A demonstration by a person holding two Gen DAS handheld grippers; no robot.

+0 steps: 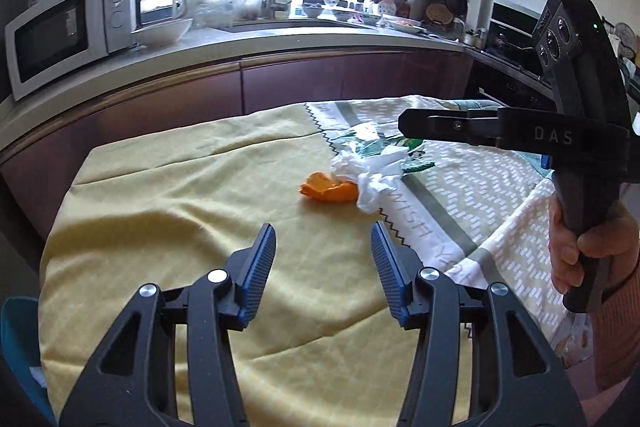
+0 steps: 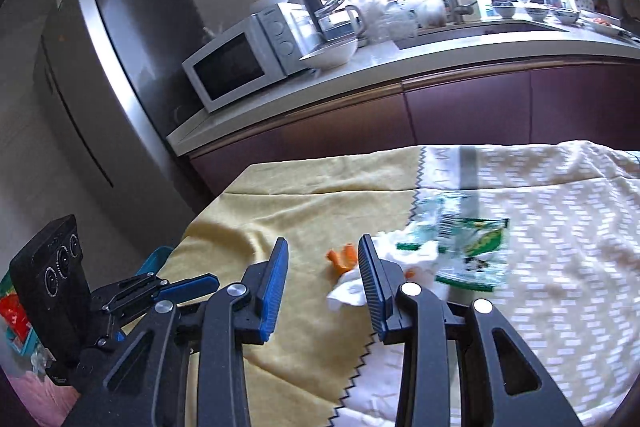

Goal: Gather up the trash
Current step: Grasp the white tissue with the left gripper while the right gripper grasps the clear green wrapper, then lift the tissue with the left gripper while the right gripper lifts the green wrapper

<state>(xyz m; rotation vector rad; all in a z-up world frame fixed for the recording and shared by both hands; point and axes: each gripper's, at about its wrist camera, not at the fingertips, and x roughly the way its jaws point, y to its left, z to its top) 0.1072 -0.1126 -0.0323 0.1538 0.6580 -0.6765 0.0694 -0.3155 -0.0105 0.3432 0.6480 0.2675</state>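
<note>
Crumpled tissue [image 1: 376, 183] touches curled orange peel [image 1: 328, 190] on wrinkled cloth [image 1: 180, 187].

The bench [image 1: 168, 211] is draped in cloth: a plain yellow cloth [image 1: 192, 187] over its left part and a white cloth [image 1: 480, 179] with grey bands, pale dashes and a zigzag-stitched edge over its right part, the two meeting along that zigzag seam. An orange peel [image 1: 329, 189] lies on the yellow cloth just left of the seam. Touching the peel on its right is a crumpled white tissue [image 1: 374, 179], which straddles the seam. Beyond the tissue, on the white cloth, lies a clear and green plastic wrapper [image 2: 470, 247], partly overlapping the tissue.
</note>
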